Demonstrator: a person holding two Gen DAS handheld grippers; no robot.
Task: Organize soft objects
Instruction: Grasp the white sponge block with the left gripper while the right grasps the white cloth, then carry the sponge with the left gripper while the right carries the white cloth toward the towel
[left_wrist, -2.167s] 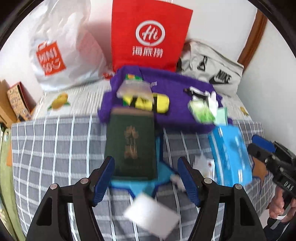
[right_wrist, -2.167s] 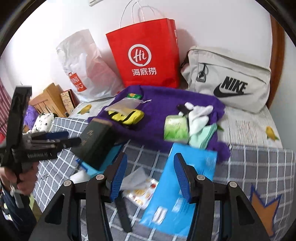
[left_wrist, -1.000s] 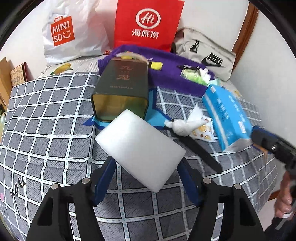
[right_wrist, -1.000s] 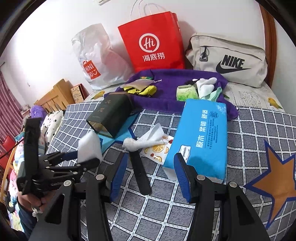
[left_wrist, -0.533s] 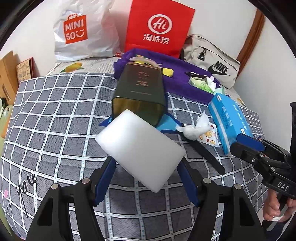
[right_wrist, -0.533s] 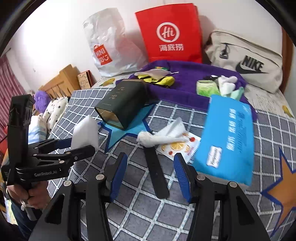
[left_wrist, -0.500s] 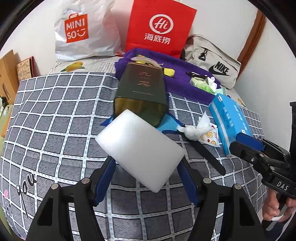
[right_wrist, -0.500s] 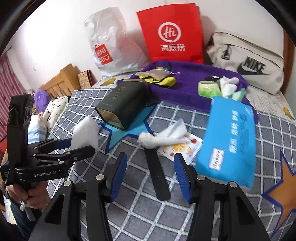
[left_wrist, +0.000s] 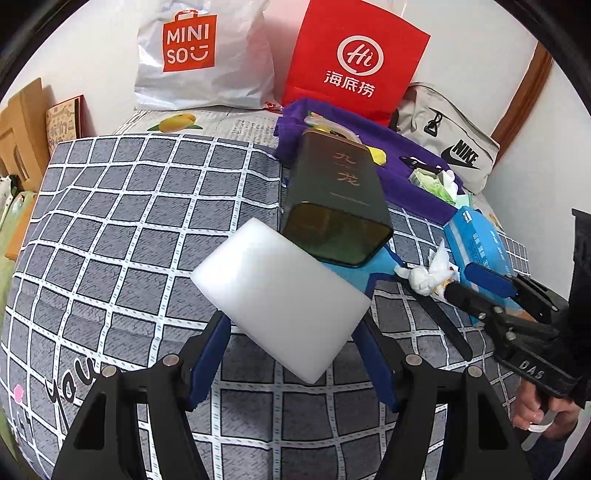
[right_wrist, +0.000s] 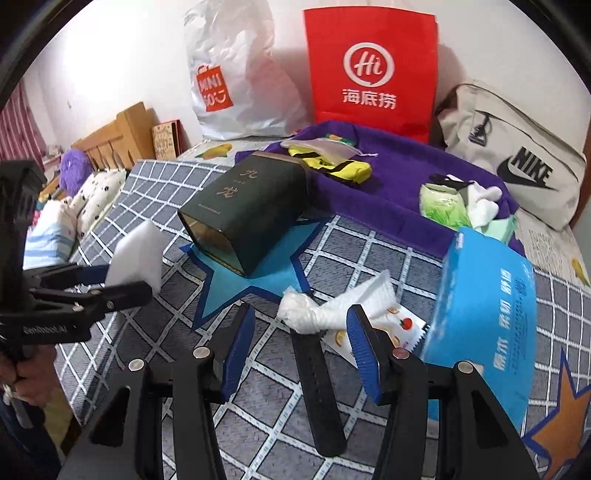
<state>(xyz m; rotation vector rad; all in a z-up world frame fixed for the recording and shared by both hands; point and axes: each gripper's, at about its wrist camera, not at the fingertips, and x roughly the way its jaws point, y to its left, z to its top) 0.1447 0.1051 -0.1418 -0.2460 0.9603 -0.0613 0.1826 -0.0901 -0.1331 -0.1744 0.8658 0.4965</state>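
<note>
White sponge block (left_wrist: 279, 301) held tilted above the grey checked bedspread (left_wrist: 129, 229).

Bare checked blanket (left_wrist: 129, 229) lies open left of the dark green tin (left_wrist: 334, 206). Right of the tin, knotted tissue (right_wrist: 310, 314), black strap (right_wrist: 319, 391) and blue tissue pack (right_wrist: 484, 325) crowd the passage.

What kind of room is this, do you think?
Most likely a bedroom: everything lies on a bed with a grey checked cover, a wooden headboard stands behind it, and a spotted pillow lies alongside.
</note>
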